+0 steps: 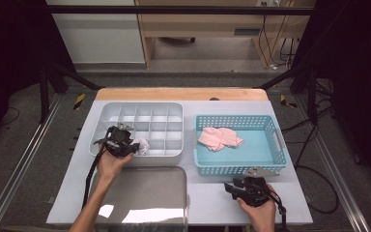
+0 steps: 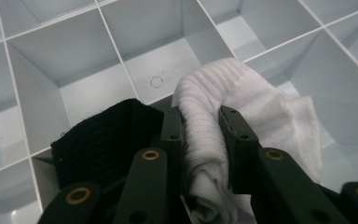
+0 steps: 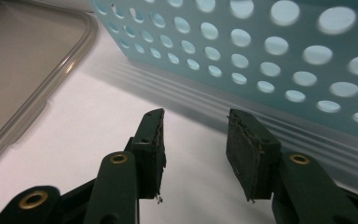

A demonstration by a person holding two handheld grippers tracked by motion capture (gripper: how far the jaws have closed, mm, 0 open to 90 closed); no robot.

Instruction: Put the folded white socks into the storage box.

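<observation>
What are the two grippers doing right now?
Left gripper: closed on a white sock over the divided box.
Right gripper: open, holding nothing.

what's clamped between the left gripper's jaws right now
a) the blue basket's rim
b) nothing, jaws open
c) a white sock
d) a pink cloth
c: in the left gripper view the left gripper has its jaws pressed on a white sock over the white divider box, next to a black sock.

Two socks (image 2: pixel 242 107), one basket (image 1: pixel 270 126)
</observation>
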